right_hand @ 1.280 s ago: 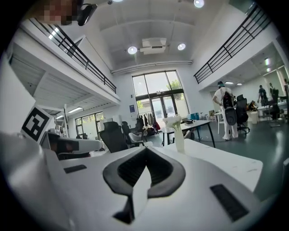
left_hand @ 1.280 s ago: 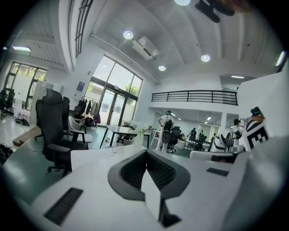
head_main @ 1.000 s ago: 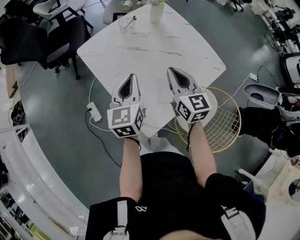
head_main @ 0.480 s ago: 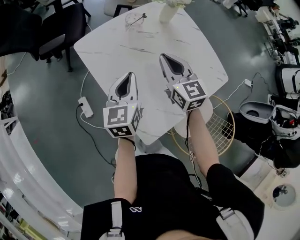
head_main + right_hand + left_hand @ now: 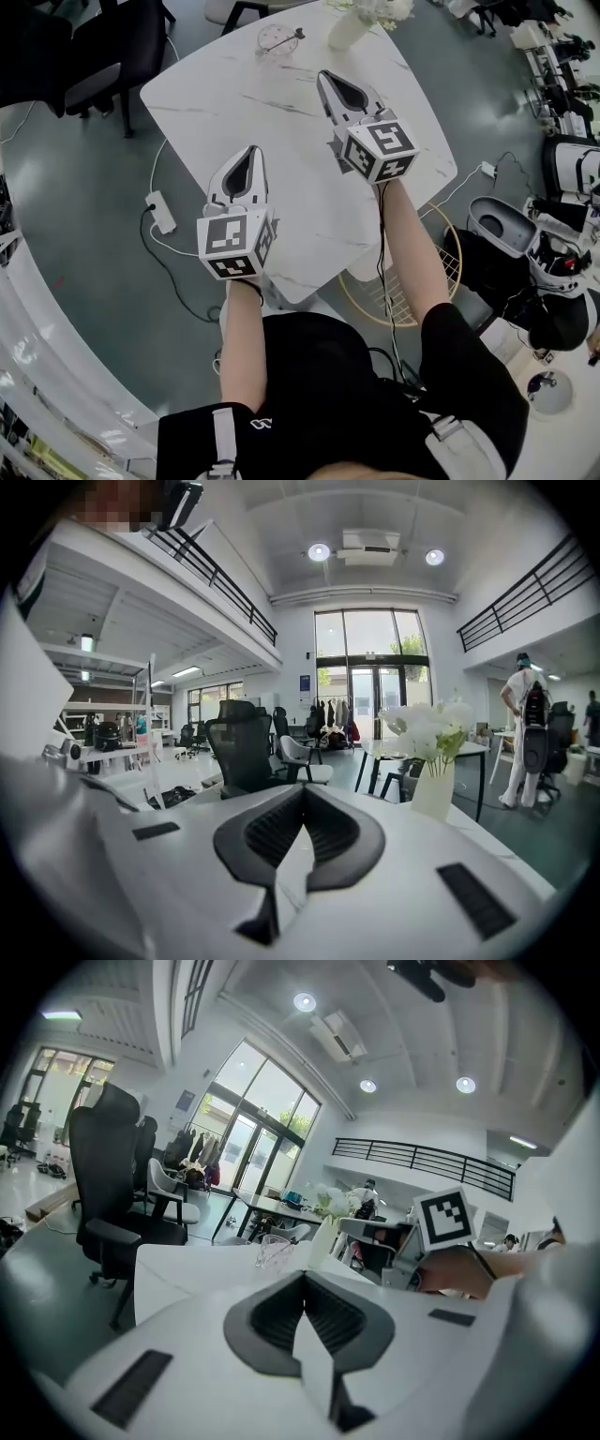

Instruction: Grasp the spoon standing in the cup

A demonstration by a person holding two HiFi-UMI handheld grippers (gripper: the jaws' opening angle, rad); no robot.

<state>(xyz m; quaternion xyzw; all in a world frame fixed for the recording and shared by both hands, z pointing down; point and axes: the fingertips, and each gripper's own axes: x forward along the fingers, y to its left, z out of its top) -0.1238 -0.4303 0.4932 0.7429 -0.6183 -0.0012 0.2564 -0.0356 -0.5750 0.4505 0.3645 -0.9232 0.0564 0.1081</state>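
Observation:
A clear glass cup (image 5: 277, 39) stands near the far edge of the white marble table (image 5: 281, 122), and a dark spoon (image 5: 292, 36) leans in it with its handle pointing right. My right gripper (image 5: 328, 77) hovers shut and empty over the table's middle, short of the cup and to its right. Further back, over the near left part of the table, my left gripper (image 5: 247, 153) is shut and empty too. The left gripper view shows the cup (image 5: 273, 1250) small ahead, beyond the shut jaw tips (image 5: 305, 1279). The right gripper view (image 5: 305, 794) does not show the cup.
A white vase of white flowers (image 5: 349, 26) stands right of the cup, and also appears ahead in the right gripper view (image 5: 433, 789). Black office chairs (image 5: 84, 56) stand left of the table. A power strip (image 5: 161, 212) with cable lies on the floor. A wire stool (image 5: 417, 281) stands at the near right.
Both grippers have moved forward over the table toward the cup, the right one farther than the left. Both stayed shut.

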